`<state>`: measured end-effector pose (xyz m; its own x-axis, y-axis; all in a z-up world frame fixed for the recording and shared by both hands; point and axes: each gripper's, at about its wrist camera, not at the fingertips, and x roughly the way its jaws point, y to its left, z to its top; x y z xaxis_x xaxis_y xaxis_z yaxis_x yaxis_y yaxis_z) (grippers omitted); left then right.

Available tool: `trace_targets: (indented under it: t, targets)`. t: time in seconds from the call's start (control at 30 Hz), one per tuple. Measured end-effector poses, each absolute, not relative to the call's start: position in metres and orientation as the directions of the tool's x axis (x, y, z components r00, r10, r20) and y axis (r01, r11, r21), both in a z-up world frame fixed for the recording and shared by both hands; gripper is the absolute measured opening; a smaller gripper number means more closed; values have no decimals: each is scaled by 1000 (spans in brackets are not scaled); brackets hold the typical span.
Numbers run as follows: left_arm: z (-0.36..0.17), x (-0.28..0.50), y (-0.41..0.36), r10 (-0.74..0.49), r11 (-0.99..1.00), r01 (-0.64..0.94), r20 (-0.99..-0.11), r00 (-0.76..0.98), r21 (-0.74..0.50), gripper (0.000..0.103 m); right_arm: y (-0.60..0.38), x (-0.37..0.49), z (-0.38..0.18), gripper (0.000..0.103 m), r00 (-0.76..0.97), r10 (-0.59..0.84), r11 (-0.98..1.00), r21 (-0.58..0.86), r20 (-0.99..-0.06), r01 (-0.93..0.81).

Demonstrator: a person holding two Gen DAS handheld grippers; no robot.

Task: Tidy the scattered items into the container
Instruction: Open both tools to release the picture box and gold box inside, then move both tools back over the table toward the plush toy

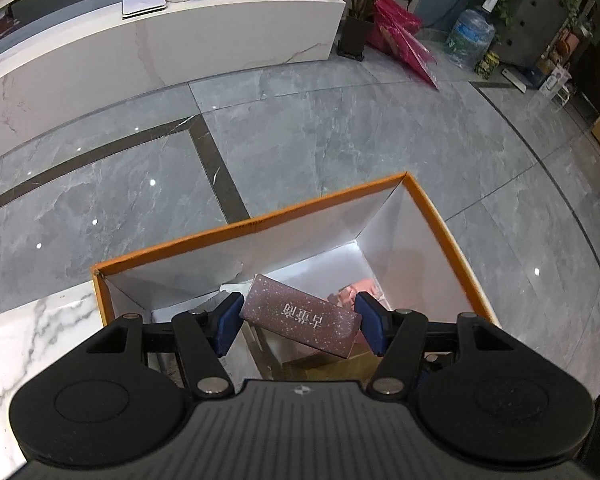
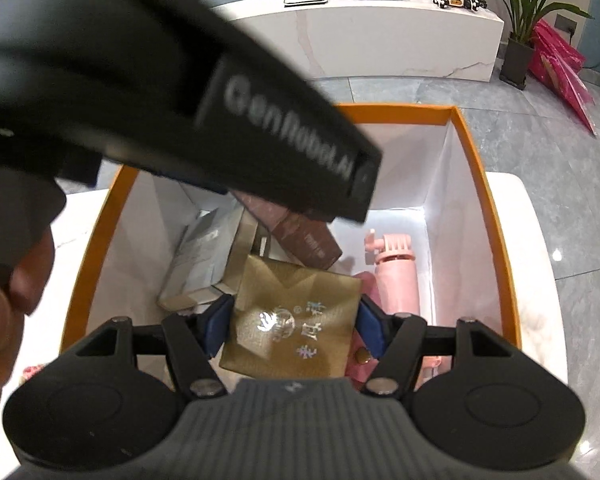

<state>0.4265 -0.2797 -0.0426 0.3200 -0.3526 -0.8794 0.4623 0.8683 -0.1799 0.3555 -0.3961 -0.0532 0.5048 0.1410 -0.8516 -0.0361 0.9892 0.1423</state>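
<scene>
Your left gripper (image 1: 300, 326) holds a brown starry box (image 1: 300, 320), your right gripper (image 2: 294, 330) a gold box (image 2: 292, 320), both over the orange-rimmed container (image 2: 476, 184). They look light, stiff, smooth; pinch flat sides.

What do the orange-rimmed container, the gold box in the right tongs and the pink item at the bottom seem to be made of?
Orange-rimmed container: likely stiff paperboard, matte white inside; thin walls, sharp folded corners.
Gold box: probably cardboard with a metallic sheen; holographic print glints, pressed crease pattern.
Pink item: looks like moulded plastic, smooth satin; ribbed top, rounded body. Exact type unclear.
</scene>
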Motion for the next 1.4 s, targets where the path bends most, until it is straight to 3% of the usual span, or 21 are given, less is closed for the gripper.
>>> trace_targets:
  t: [0.2, 0.37, 0.5, 1.4]
  targets:
    - [-42, 422, -287, -332, 855, 499, -891, 310, -144, 72, -394, 357, -58, 72, 495, 146, 989, 141, -856, -48]
    - [-41, 422, -280, -367, 856, 479, -883, 293, -196, 74, -391, 353, -57, 77, 499, 145, 989, 138, -854, -52]
    - [-33, 422, -276, -383, 860, 463, -869, 312, -213, 80, -394, 349, -54, 78, 501, 141, 990, 135, -854, -48]
    - [58, 368, -218, -408, 867, 452, -818, 407, -207, 80, -383, 299, 14, 82, 574, 100, 995, 67, -813, -79]
